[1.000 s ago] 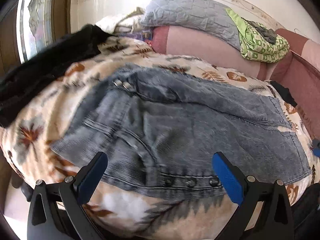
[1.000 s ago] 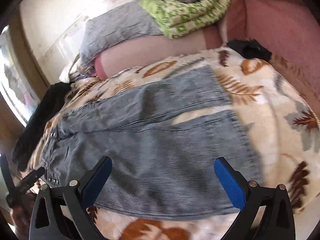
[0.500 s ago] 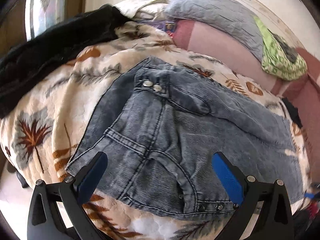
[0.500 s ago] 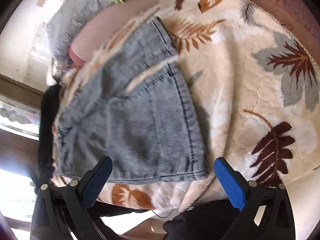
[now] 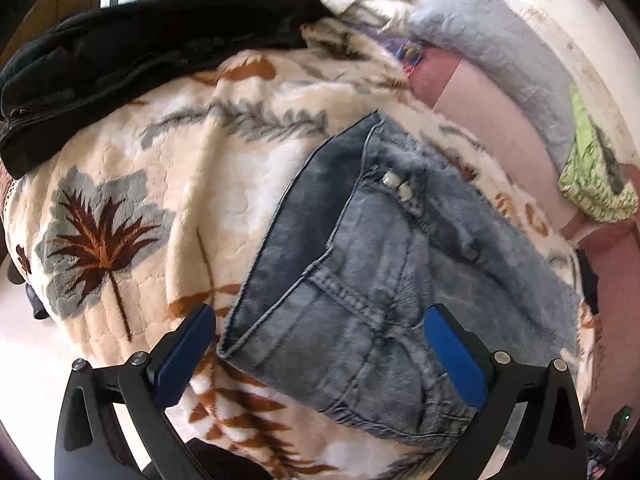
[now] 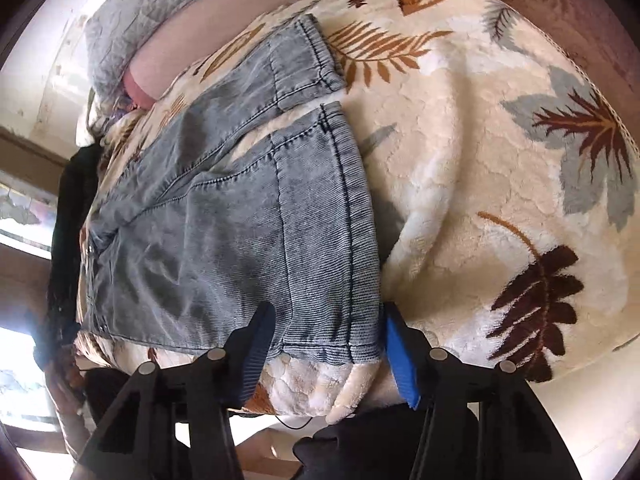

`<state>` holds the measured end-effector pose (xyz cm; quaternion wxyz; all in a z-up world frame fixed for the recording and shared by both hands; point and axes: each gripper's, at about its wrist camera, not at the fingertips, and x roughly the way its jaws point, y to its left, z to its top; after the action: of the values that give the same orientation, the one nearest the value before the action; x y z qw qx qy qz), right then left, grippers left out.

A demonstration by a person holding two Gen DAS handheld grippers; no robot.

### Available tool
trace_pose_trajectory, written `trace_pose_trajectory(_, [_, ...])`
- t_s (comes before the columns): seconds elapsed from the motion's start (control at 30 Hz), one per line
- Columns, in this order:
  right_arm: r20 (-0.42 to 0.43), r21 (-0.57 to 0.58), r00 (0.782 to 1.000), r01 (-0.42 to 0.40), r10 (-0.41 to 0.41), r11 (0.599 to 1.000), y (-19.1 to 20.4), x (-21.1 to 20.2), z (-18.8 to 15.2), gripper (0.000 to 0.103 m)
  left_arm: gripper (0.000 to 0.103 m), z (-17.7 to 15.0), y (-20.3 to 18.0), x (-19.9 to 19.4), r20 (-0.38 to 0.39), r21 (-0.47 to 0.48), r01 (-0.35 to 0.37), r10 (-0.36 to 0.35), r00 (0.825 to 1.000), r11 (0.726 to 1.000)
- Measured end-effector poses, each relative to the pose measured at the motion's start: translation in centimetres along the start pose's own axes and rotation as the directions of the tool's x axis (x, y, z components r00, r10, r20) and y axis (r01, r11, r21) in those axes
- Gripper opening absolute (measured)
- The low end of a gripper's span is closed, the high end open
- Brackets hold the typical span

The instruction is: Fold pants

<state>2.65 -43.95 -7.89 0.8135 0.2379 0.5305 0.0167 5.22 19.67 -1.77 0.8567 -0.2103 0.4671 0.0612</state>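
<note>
A cream plush blanket printed with brown and grey leaves covers the bed, and a pale wall rises beyond its far side. Along that far side lies a long pink bolster with a grey quilted pillow resting on it, and a folded green patterned cloth sits on the bolster's right end. A heap of black clothing lies at the far left of the blanket, well apart from the task's thing.

The faded blue-grey denim pants lie flat on the blanket, waistband to the left with two metal snaps showing, legs running to the right. In the right wrist view the two leg hems lie side by side with a thin strip of blanket between them; the blanket is bare to the right of them.

The left tongs are spread wide just above the near waistband corner, one blue pad beside the corner over the blanket, the other over the denim; whether either pad touches the cloth cannot be told. The right tongs are partly closed, straddling the near corner of the near leg's hem, with a pad on each side of the fabric; a gap shows between the pads and they are not yet pinched on it.
</note>
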Motion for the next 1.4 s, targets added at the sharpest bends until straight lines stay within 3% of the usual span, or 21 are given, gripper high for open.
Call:
trace_pose_trajectory(0.1, [-0.008, 0.006, 1.0, 0.004, -0.004, 1.0, -0.4, 0.4, 0.1, 0.051, 0.085, 0.0, -0.4, 1.4, -0.058, 0.034, -0.046, 0.048, 0.997, 0.998])
trace_pose_trajectory(0.17, [-0.008, -0.016, 1.0, 0.024, -0.024, 1.0, 0.0, 0.2, 0.1, 0.049, 0.056, 0.0, -0.3, 2.0, -0.081, 0.05, -0.103, 0.107, 0.991, 0.993])
trace_pose_trajectory(0.27, [-0.015, -0.034, 0.998, 0.055, -0.055, 0.998, 0.1, 0.4, 0.0, 0.04, 0.04, 0.1, 0.1, 2.6, -0.117, 0.058, -0.128, 0.134, 0.984, 0.99])
trace_pose_trajectory(0.33, [-0.013, -0.046, 0.996, 0.089, -0.09, 0.995, 0.2, 0.5, 0.1, 0.028, 0.027, 0.1, -0.1, 2.5, -0.116, 0.087, -0.149, 0.158, 0.981, 0.985])
trace_pose_trajectory(0.43, [0.007, -0.099, 0.992, 0.128, -0.128, 0.987, 1.1, -0.1, -0.2, 0.024, 0.02, 0.3, -0.6, 2.4, -0.122, 0.123, -0.156, 0.171, 0.978, 0.98])
trace_pose_trajectory(0.6, [0.117, -0.223, 0.969, 0.239, -0.217, 0.945, 4.4, -3.5, -1.0, 0.024, 0.018, 0.7, -2.2, -0.5, -0.045, 0.153, -0.184, 0.193, 0.98, 0.971])
trace_pose_trajectory(0.67, [0.095, -0.225, 0.958, 0.285, -0.27, 0.932, 3.5, -2.3, -1.1, 0.029, 0.019, 0.4, -2.5, -0.5, -0.045, 0.186, -0.205, 0.217, 0.975, 0.961])
trace_pose_trajectory(0.73, [-0.026, -0.17, 0.954, 0.291, -0.3, 0.942, 0.7, 0.8, -0.6, 0.046, 0.019, 0.1, -2.2, 1.5, -0.113, 0.22, -0.229, 0.258, 0.959, 0.948])
trace_pose_trajectory(0.8, [0.009, -0.114, 0.974, 0.225, -0.226, 0.968, 0.0, -0.4, -0.4, 0.047, 0.024, 0.2, -1.2, 2.1, -0.151, 0.195, -0.214, 0.245, 0.958, 0.957])
trace_pose_trajectory(0.87, [0.08, -0.1, 0.982, 0.181, -0.173, 0.978, 0.4, -2.5, 0.4, 0.05, 0.03, 0.8, -1.0, 0.5, -0.113, 0.18, -0.2, 0.222, 0.968, 0.963])
trace_pose_trajectory(0.93, [0.146, -0.096, 0.981, 0.144, -0.129, 0.985, 0.7, -3.9, 2.0, 0.069, 0.032, 1.3, -1.5, -1.1, -0.056, 0.203, -0.213, 0.229, 0.972, 0.956])
trace_pose_trajectory(1.03, [0.159, -0.075, 0.984, 0.089, -0.076, 0.993, 0.9, -2.8, 6.0, 0.069, 0.033, 1.4, -3.0, -2.7, 0.008, 0.253, -0.202, 0.206, 0.978, 0.946])
trace_pose_trajectory(1.1, [0.137, -0.067, 0.986, 0.104, -0.094, 0.992, 1.1, -0.4, 8.7, 0.069, 0.045, 1.1, -4.0, -3.1, 0.028, 0.264, -0.161, 0.16, 0.987, 0.951])
trace_pose_trajectory(1.13, [0.118, -0.067, 0.986, 0.122, -0.114, 0.99, 1.4, 1.1, 9.6, 0.069, 0.062, 0.9, -4.6, -2.9, 0.034, 0.278, -0.15, 0.146, 0.989, 0.949])
trace_pose_trajectory(1.17, [0.078, -0.068, 0.989, 0.135, -0.129, 0.989, 1.4, 2.9, 10.3, 0.064, 0.07, 0.6, -5.1, -2.2, 0.036, 0.296, -0.165, 0.162, 0.986, 0.941])
trace_pose_trajectory(1.2, [0.039, -0.069, 0.991, 0.128, -0.126, 0.989, 1.4, 4.3, 10.7, 0.037, 0.07, 0.5, -5.7, -0.9, 0.029, 0.312, -0.183, 0.183, 0.983, 0.932])
trace_pose_trajectory(1.23, [0.024, -0.087, 0.988, 0.152, -0.151, 0.985, 1.6, 5.0, 10.8, 0.026, 0.07, 0.2, -5.5, 0.5, -0.005, 0.337, -0.213, 0.228, 0.974, 0.917])
trace_pose_trajectory(1.27, [0.041, -0.131, 0.981, 0.195, -0.191, 0.972, 2.5, 5.1, 10.7, 0.022, 0.063, -0.3, -5.0, 1.9, -0.06, 0.348, -0.239, 0.276, 0.959, 0.907])
trace_pose_trajectory(1.3, [0.062, -0.163, 0.976, 0.214, -0.207, 0.963, 3.4, 4.6, 10.6, 0.02, 0.06, -0.7, -4.1, 3.5, -0.118, 0.328, -0.224, 0.276, 0.954, 0.917])
trace_pose_trajectory(1.33, [0.104, -0.194, 0.966, 0.252, -0.235, 0.948, 4.4, 3.7, 10.3, 0.02, 0.061, -0.8, -3.8, 3.6, -0.097, 0.313, -0.216, 0.258, 0.961, 0.925])
trace_pose_trajectory(1.4, [0.223, -0.251, 0.922, 0.368, -0.316, 0.895, 6.0, 2.2, 9.9, 0.02, 0.06, -0.9, -4.0, 3.3, -0.075, 0.336, -0.228, 0.267, 0.961, 0.914])
